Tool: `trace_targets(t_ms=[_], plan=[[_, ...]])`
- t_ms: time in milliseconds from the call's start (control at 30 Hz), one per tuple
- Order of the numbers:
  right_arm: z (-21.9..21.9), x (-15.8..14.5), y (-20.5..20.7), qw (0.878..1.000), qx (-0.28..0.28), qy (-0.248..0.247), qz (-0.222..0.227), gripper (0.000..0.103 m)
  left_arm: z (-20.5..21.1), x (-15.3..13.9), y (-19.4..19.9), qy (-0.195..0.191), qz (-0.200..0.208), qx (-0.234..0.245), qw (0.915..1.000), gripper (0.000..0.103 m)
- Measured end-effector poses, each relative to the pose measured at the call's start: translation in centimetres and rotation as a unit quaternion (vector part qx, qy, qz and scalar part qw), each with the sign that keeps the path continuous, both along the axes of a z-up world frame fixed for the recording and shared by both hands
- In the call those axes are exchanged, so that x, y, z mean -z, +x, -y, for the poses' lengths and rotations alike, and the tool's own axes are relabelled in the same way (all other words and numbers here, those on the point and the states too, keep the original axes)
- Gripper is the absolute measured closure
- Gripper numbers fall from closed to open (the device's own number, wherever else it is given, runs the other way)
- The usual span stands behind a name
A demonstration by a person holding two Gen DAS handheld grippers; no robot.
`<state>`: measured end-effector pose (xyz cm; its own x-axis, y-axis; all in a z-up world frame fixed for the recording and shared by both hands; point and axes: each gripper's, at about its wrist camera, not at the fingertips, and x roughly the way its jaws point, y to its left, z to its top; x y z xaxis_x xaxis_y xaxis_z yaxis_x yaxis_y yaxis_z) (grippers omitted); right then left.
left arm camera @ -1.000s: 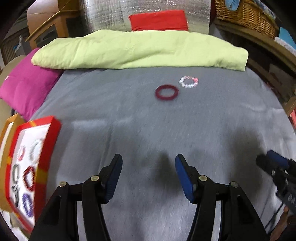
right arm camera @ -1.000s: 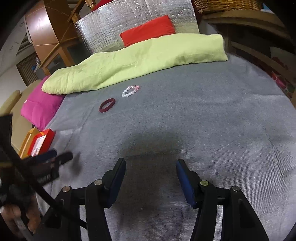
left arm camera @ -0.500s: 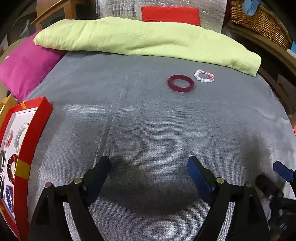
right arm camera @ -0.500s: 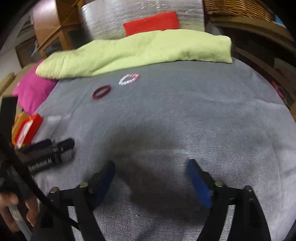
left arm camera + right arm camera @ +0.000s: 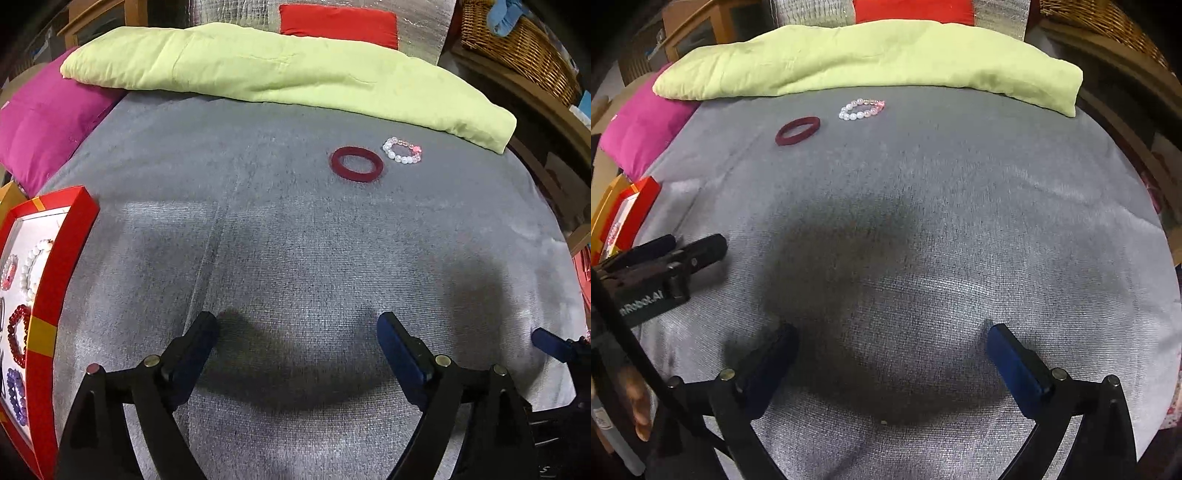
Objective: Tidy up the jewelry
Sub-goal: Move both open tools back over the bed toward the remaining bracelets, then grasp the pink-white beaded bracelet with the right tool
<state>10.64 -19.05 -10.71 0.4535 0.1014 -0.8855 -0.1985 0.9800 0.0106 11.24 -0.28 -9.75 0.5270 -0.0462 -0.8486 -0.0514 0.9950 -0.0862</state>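
Two pieces of jewelry lie loose on the bed (image 5: 295, 236), toward its far edge and just short of the folded green blanket (image 5: 280, 66): a dark red bangle (image 5: 357, 164) and, just beside it on its right without touching, a pearl-and-pink bead bracelet (image 5: 402, 151). At the bed's left edge sits the red jewelry tray (image 5: 55, 273), its white inside already carrying rows of bead bracelets, which reads as the place where the two strays belong. The left claw (image 5: 295, 343) hovers low over the near part of the bed with its blue pads spread wide and nothing between them; the right claw (image 5: 892, 350) is likewise spread apart and empty, just beside it on the right. Both point toward the far edge, so the wide spread looks like readiness for a reach rather than a hold. The bangle is a rigid ring lying flat, so a pad would likely have to slip inside it or pinch its rim; the beads may sag when lifted. A magenta pillow (image 5: 40, 125) fills the far left corner.
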Motion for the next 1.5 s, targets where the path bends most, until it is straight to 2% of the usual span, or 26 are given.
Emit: trace_targets(t_ms=[167, 333, 500, 600, 700, 833, 900, 1000, 1033, 1133, 1200, 1233, 1267, 1333, 1500], plan=[[0.6, -0.7, -0.2, 0.999, 0.028, 0.010, 0.012, 0.001, 0.0, -1.4, -0.7, 0.080, 0.038, -0.025, 0.9957, 0.014], [1.1, -3.2, 1.0, 0.998, 0.047, 0.015, 0.032, 0.002, -1.1, -1.7, -0.3, 0.081, 0.039, -0.042, 0.9951, 0.014], [1.2, -5.3, 5.4, 0.996, 0.059, 0.059, 0.018, 0.002, -1.6, -3.0, -0.6, 0.084, 0.066, -0.056, 0.9926, 0.014], [0.6, -6.1, 8.9, 0.995, 0.070, 0.070, 0.017, 0.002, -2.1, -2.8, -0.2, 0.064, 0.054, -0.055, 0.9950, 0.014], [-0.2, -6.6, 12.1, 0.994, 0.083, 0.063, 0.020, 0.017, -2.2, -2.2, 0.2, 0.052, 0.037, -0.054, 0.9965, 0.014], [-1.5, -6.1, 15.9, 0.992, 0.091, 0.083, 0.001, 0.020, -2.2, -2.1, 0.5, 0.056, 0.033, -0.059, 0.9961, 0.014], [-2.0, -5.7, 17.4, 0.992, 0.091, 0.080, -0.014, 0.025, -2.4, -2.0, 0.6, 0.057, 0.030, -0.062, 0.9960, 0.014], [-3.0, -4.5, 19.4, 0.993, 0.095, 0.065, -0.033, 0.041, -2.6, -1.9, 0.5, 0.054, 0.026, -0.068, 0.9959, 0.014], [-3.2, -3.9, 20.0, 0.992, 0.097, 0.060, -0.044, 0.050, -2.7, -1.9, 0.6, 0.054, 0.025, -0.068, 0.9959, 0.014], [-3.8, -2.6, 21.4, 0.992, 0.103, 0.041, -0.060, 0.054, -2.8, -1.8, 0.7, 0.054, 0.027, -0.068, 0.9958, 0.014], [-4.2, -2.3, 21.9, 0.993, 0.104, 0.030, -0.055, 0.055, -2.8, -1.8, 0.7, 0.054, 0.028, -0.067, 0.9959, 0.014], [-4.6, -2.3, 22.0, 0.993, 0.101, 0.022, -0.053, 0.061, -2.9, -1.8, 0.7, 0.055, 0.028, -0.068, 0.9958, 0.014], [-5.0, -2.2, 22.2, 0.994, 0.095, 0.014, -0.052, 0.074, -3.0, -1.7, 0.7, 0.055, 0.028, -0.068, 0.9957, 0.014], [-5.8, -2.2, 22.1, 0.996, 0.075, -0.016, -0.050, 0.093, -3.1, -1.7, 0.7, 0.056, 0.028, -0.070, 0.9956, 0.014], [-5.7, -2.2, 20.1, 0.997, 0.048, -0.052, -0.044, 0.093, -3.3, -1.7, 0.4, 0.054, 0.033, -0.073, 0.9954, 0.014]])
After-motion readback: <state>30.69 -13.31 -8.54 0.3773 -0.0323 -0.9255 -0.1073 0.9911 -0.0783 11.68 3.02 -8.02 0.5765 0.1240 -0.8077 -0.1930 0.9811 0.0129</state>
